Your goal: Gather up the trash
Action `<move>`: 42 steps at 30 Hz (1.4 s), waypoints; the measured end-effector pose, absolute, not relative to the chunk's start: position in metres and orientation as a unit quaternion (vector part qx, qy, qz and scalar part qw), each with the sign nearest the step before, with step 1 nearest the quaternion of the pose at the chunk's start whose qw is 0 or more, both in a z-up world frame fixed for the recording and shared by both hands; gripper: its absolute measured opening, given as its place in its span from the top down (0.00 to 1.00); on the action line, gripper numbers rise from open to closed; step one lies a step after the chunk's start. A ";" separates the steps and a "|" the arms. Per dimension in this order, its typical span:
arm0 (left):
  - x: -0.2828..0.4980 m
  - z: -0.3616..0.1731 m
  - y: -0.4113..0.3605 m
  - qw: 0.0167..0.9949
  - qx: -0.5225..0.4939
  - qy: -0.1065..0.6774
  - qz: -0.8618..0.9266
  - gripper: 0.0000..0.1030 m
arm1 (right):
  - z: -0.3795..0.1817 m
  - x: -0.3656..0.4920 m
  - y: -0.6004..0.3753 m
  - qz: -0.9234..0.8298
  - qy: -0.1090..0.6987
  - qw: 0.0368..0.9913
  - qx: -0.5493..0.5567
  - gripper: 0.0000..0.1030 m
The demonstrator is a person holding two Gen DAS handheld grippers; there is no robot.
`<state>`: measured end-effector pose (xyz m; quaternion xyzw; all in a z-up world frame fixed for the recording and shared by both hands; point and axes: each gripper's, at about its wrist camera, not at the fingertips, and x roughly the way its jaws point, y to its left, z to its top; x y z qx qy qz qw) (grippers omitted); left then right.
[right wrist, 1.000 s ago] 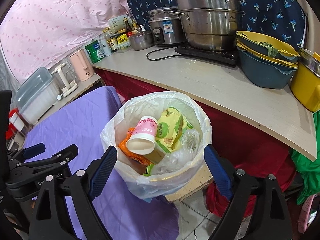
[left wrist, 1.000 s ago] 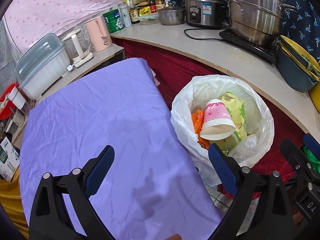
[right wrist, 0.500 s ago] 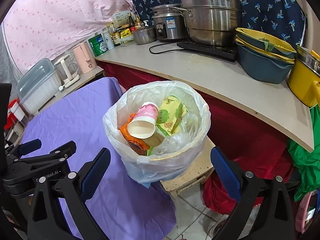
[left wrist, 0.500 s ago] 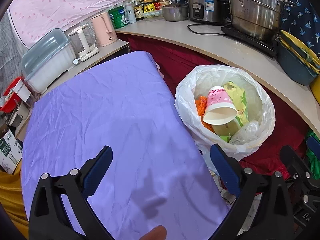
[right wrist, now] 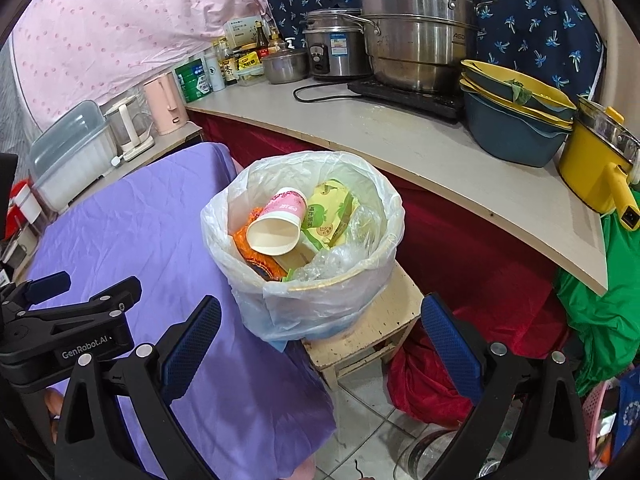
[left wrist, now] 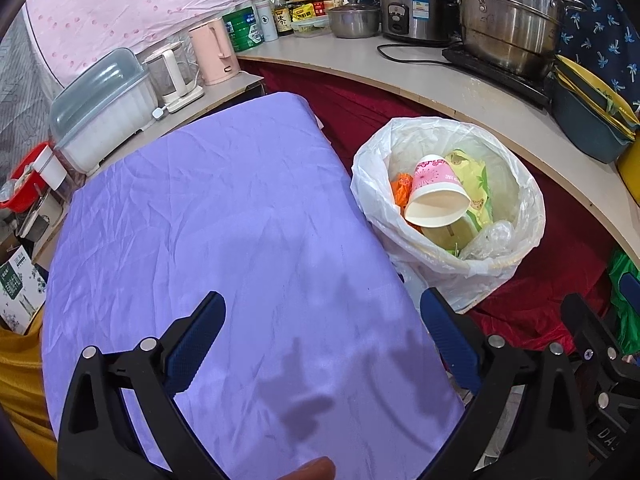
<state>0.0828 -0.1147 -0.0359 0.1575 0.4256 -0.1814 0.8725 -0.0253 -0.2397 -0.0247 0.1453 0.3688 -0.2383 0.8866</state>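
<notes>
- Trash bin [right wrist: 304, 248], lined with a white bag, sits on a small stool [right wrist: 372, 332] beside the purple-covered table [left wrist: 224, 216]; pink paper cup [right wrist: 278, 220] lies tilted on top of wrappers inside
- right gripper [right wrist: 320, 336]: fingers just opened wide, nothing between them; bin ahead, apart from the pads
- left gripper [left wrist: 324, 344]: fingers apart, empty, over bare cloth; bin off to its right
- You'd do well to scan for leftover litter; none shows on the table
</notes>
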 end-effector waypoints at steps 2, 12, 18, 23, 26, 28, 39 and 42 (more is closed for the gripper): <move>0.079 -0.037 -0.113 0.871 0.158 0.427 -0.182 0.09 | -0.024 -0.027 -0.237 -0.237 0.368 0.887 0.143 0.06; 0.070 -0.040 -0.112 0.867 0.164 0.435 -0.182 0.09 | -0.025 -0.030 -0.230 -0.232 0.378 0.885 0.140 0.06; 0.068 -0.043 -0.113 0.864 0.167 0.438 -0.182 0.09 | -0.025 -0.030 -0.231 -0.238 0.378 0.884 0.137 0.06; 0.067 -0.042 -0.114 0.864 0.168 0.439 -0.183 0.09 | -0.026 -0.029 -0.232 -0.237 0.379 0.884 0.140 0.06; 0.067 -0.042 -0.115 0.863 0.168 0.440 -0.182 0.09 | -0.026 -0.029 -0.231 -0.238 0.378 0.884 0.140 0.06; 0.068 -0.042 -0.114 0.862 0.166 0.442 -0.181 0.09 | -0.026 -0.029 -0.231 -0.237 0.378 0.884 0.141 0.06; 0.072 -0.042 -0.109 0.864 0.161 0.446 -0.170 0.09 | -0.028 -0.028 -0.232 -0.240 0.379 0.883 0.138 0.06; 0.072 -0.042 -0.107 0.865 0.160 0.445 -0.165 0.09 | -0.028 -0.028 -0.232 -0.240 0.379 0.883 0.138 0.06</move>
